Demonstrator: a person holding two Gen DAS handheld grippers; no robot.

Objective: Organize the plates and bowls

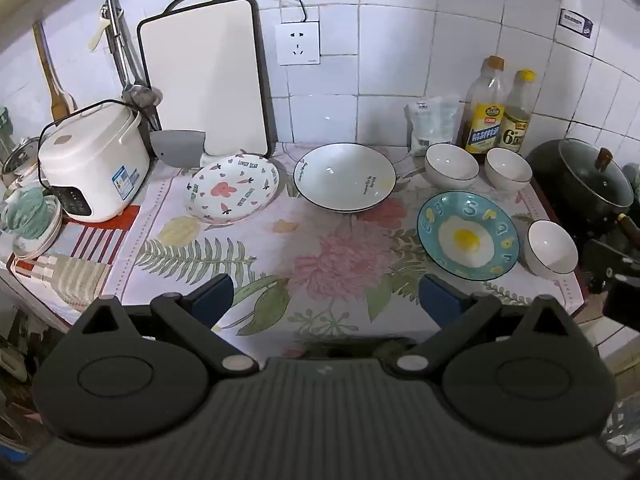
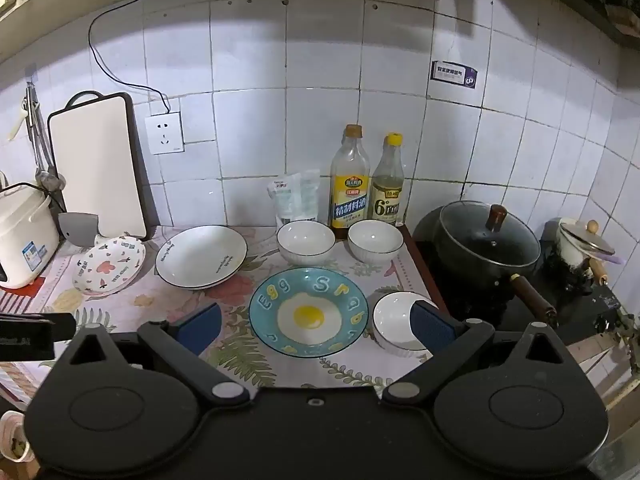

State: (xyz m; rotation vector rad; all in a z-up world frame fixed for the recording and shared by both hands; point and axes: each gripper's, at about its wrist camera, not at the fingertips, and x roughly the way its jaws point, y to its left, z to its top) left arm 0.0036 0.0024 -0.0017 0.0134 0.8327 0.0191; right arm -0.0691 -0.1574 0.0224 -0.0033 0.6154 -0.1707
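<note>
In the left wrist view, the pink-patterned plate (image 1: 232, 188), the white plates (image 1: 345, 176) stacked in two, the egg plate (image 1: 468, 236) and three small bowls, two far (image 1: 451, 165) (image 1: 508, 169) and one near right (image 1: 551, 249), all sit empty on the flowered cloth (image 1: 280, 264). The left gripper (image 1: 326, 302) hangs wide, holding nothing, above the cloth's near edge; every dish lies beyond its fingers

In the right wrist view, the same dishes are empty. The right gripper (image 2: 316, 326) is spread wide and grips nothing; the egg plate (image 2: 308, 312) lies between its fingers, farther off, and the near bowl (image 2: 396, 320) sits partly behind the right finger (image 2: 434, 328)
</note>
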